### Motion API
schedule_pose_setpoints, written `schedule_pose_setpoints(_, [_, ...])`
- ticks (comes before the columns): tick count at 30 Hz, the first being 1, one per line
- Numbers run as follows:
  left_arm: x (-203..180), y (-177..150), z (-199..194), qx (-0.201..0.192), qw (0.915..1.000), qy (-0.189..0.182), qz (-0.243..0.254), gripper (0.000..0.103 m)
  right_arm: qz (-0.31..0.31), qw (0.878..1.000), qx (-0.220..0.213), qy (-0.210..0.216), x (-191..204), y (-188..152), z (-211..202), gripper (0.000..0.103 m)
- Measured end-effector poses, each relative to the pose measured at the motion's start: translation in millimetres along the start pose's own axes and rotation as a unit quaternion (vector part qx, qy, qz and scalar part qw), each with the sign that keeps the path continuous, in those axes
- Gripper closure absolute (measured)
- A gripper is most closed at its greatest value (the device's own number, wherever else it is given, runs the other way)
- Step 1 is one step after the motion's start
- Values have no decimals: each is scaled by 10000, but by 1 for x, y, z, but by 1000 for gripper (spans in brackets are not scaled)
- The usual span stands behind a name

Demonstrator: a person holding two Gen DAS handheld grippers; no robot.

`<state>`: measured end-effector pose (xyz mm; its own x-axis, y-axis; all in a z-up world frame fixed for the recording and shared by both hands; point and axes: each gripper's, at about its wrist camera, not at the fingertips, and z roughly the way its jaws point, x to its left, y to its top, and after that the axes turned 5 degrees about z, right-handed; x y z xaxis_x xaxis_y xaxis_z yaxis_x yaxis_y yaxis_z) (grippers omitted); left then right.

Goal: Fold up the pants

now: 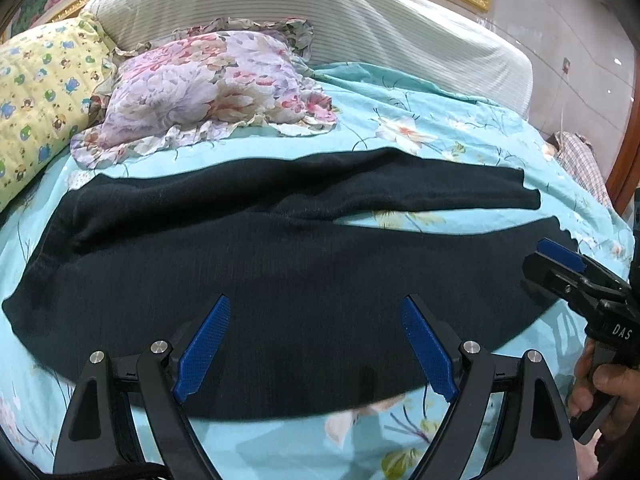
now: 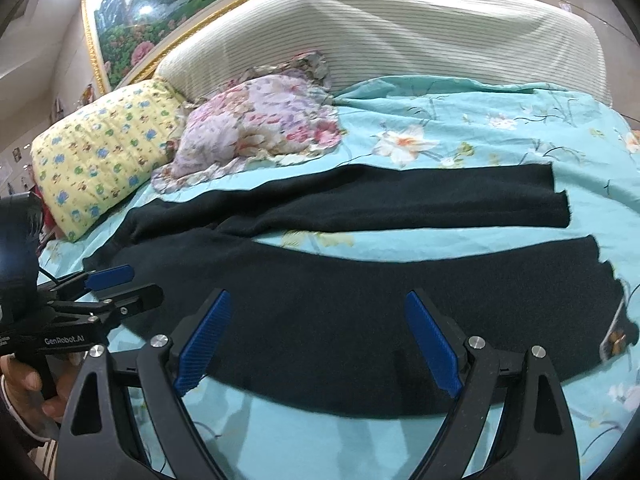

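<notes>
Dark pants (image 1: 248, 264) lie spread flat across the turquoise flowered bedspread (image 1: 460, 136), waist at the left, two legs running to the right with a gap between them. My left gripper (image 1: 316, 312) hovers open over the near leg close to the waist, nothing between its blue pads. In the right wrist view the same pants (image 2: 360, 312) fill the middle, and my right gripper (image 2: 318, 312) stands open above the near leg. Each gripper shows in the other's view: the right gripper (image 1: 552, 258) at the right edge near the leg's end, the left gripper (image 2: 120, 280) at the left by the waist.
A flowered pillow (image 1: 208, 88) and a yellow patterned pillow (image 1: 36, 92) lie at the bed's head against a striped white headboard (image 1: 360, 20). A gold-framed painting (image 2: 168, 4) hangs behind. A person's hand (image 1: 604, 392) holds the right gripper's handle. A small object (image 2: 614, 336) rests near the right leg end.
</notes>
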<state>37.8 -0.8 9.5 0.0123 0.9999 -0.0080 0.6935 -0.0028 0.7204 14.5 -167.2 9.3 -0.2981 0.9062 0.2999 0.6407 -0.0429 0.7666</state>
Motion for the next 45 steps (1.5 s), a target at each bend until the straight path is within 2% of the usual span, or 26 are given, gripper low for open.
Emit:
schedule_pose_setpoints(11, [-4,47,26,118,9997,-189,137,15,358,9985,-115,-409,-49,44,-1,14])
schedule_pose_setpoints(18, [-12,84,51,238,9986,-251,405,15,420,9963,-159,-738,-85,77,0,14])
schedule_pose_setpoints(27, [-24,119,86,367,9965,-383,644,15,753,9926,-107,-944,-132,108,11,14])
schedule_pose_setpoints(35, [-28,140,131,746,9930,-374,839,15,807,9905,263,-1081,-162,126,34,14])
schedule_pose_setpoints(37, [-34,146,147,878,9895,-484,1041,15,794,9898,364,-1127,-170,130,41,14])
schedule_pose_setpoints(41, [-48,154,174,1016,9826,-410,1497,15,877,9875,623,-1154,-186,136,57,14])
schedule_pose_setpoints(45, [-50,160,202,1292,9772,-337,1653,15,924,9863,799,-1111,-198,141,71,14])
